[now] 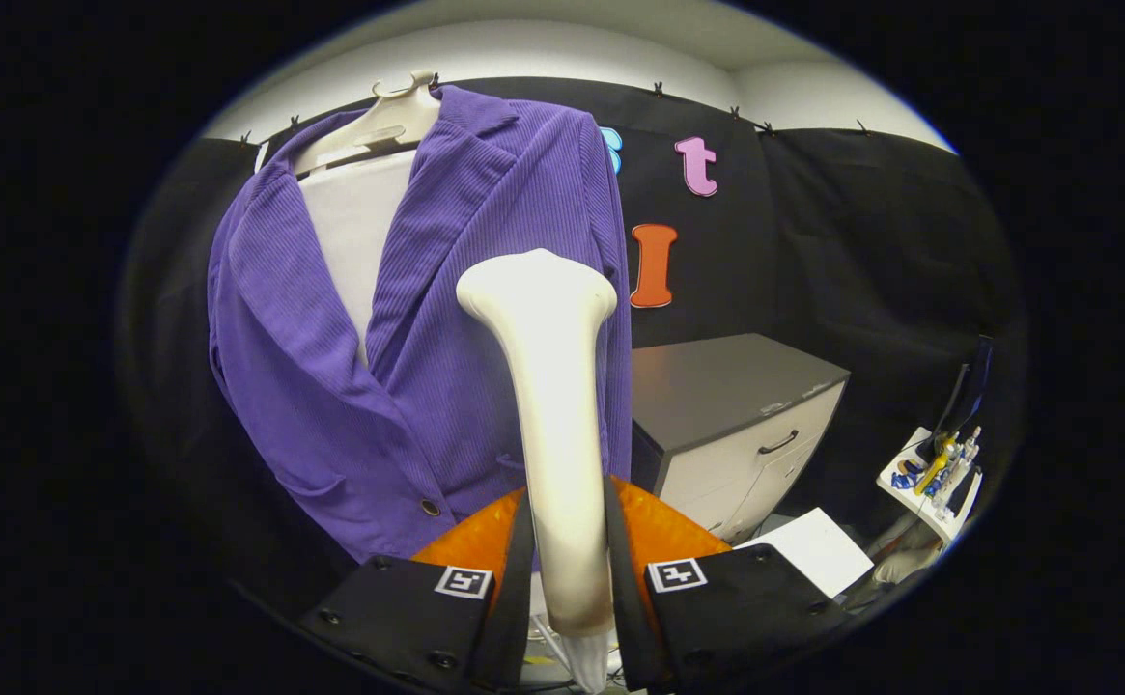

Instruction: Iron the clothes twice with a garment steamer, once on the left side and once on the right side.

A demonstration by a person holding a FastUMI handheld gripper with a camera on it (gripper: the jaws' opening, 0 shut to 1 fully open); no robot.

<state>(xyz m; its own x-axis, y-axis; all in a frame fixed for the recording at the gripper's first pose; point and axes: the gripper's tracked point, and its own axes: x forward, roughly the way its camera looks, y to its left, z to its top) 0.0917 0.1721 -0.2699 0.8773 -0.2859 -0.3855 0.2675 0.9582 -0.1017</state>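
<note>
**Steamer clamped upright before the purple jacket**

Steamer (550,386) stands upright between the two fingers, its pale handle rising from the gripper (567,579) and widening to a rounded head that sits in front of the jacket's right-hand panel. Both fingers press on the handle's lower part, one on each side, so the grip is narrow and closed around it. Each finger body carries a small square black-and-white marker; these are patterns, not words, and nothing readable shows on the steamer itself.

The purple jacket (330,367) hangs on a pale hanger (383,125) against the black booth wall (861,241), over a white inner layer (354,227) that shows in the open collar. Its ribbed cloth falls to a hem just above the fingers, with a dark button (430,507) near the lower front and a pocket edge to the side of it. The steamer head overlaps the jacket's outer edge; whether it touches the cloth cannot be told.

Beside the jacket stands a grey-topped cabinet (736,415) with white drawers and dark handles, its near corner close behind the steamer handle. A white sheet (818,550) lies low beside the cabinet, and farther off a small white shelf (934,478) holds an assortment of small coloured items, too small to identify. Open room lies between the cabinet and that shelf, in front of the dark cloth.
</note>
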